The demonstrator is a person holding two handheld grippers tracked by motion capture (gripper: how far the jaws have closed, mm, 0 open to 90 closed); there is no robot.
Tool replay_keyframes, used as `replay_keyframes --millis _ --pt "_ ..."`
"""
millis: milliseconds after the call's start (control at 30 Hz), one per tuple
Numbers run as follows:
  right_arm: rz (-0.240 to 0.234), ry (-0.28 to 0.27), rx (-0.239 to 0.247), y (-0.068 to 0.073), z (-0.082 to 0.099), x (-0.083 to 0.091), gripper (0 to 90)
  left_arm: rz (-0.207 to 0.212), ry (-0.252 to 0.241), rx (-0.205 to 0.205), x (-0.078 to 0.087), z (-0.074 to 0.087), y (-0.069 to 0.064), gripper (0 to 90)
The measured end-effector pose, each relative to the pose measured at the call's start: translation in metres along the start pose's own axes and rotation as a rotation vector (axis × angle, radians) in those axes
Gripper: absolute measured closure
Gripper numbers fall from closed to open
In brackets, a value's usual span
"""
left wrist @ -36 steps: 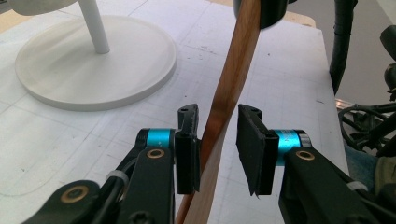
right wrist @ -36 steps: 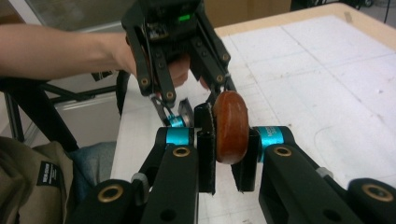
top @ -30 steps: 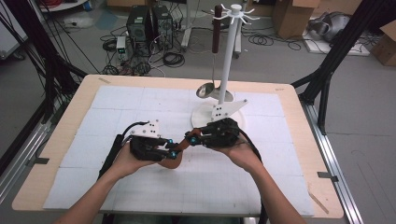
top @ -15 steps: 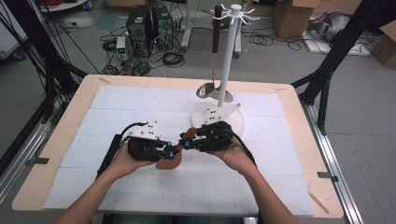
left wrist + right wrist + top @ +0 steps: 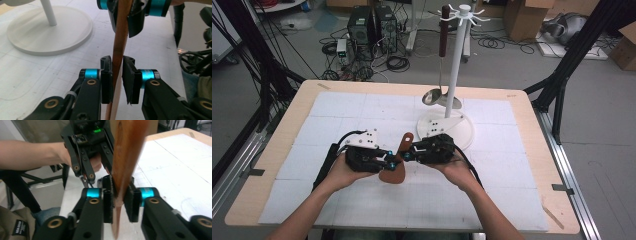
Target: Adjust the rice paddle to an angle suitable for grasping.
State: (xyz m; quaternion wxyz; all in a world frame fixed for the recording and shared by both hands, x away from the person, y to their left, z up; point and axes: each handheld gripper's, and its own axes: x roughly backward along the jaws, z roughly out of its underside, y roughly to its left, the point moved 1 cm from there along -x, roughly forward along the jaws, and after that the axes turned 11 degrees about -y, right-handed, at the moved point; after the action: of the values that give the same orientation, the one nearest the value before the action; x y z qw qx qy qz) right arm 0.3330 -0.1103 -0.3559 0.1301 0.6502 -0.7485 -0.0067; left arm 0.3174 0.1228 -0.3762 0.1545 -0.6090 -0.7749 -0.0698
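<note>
Two grippers meet at the middle of the worktop (image 5: pixel 287 150), both clamped on one brown wooden spatula (image 5: pixel 396 167). In the high view the left gripper (image 5: pixel 388 159) approaches from the left and the right gripper (image 5: pixel 408 155) from the right, their tips close together on the narrow part of the spatula. The broad blade of the spatula lies toward the person and the handle end points up and away, toward the white stand (image 5: pixel 456 75). In the left gripper view the jaws of the left gripper (image 5: pixel 117 75) stand narrow: the left pad lies against the spatula (image 5: pixel 120 37), while the right pad appears to touch it only at the upper edge, though the angle makes this hard to confirm. Farther along the same shaft, the jaws of the right gripper (image 5: pixel 125 20) close on it from both sides. In the right gripper view the jaws of the right gripper (image 5: pixel 118 195) are narrow and press on the spatula (image 5: pixel 126 150), which is blurred there. Both sets of jaws have just been closing. Behind the grippers, the round base (image 5: pixel 462 131) of the stand rests on the worktop, and a metal ladle (image 5: pixel 438 85) hangs from a hook of the stand.
</note>
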Motion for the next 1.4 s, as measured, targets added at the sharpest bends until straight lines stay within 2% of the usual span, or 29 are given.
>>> replay_keyframes --millis 200,367,700,1100,1400 --pt "-0.002 -0.018 0.01 0.002 -0.003 0.002 82.5 -0.001 -0.017 -0.003 0.001 -0.002 -0.002 75.9" --pt "0.023 -0.038 0.011 0.002 -0.008 0.014 82.6 -0.008 -0.023 0.001 0.005 -0.003 -0.002 70.9" --pt "0.056 -0.03 0.016 -0.002 -0.013 0.031 82.7 -0.022 -0.015 -0.015 0.012 -0.002 -0.005 67.6" --pt "0.093 -0.027 0.032 -0.004 -0.021 0.048 83.0 -0.043 -0.024 -0.011 0.023 0.002 -0.003 66.1" --pt "0.119 -0.027 0.02 -0.01 -0.025 0.06 83.0 -0.061 -0.02 -0.006 0.035 0.004 -0.004 63.3"
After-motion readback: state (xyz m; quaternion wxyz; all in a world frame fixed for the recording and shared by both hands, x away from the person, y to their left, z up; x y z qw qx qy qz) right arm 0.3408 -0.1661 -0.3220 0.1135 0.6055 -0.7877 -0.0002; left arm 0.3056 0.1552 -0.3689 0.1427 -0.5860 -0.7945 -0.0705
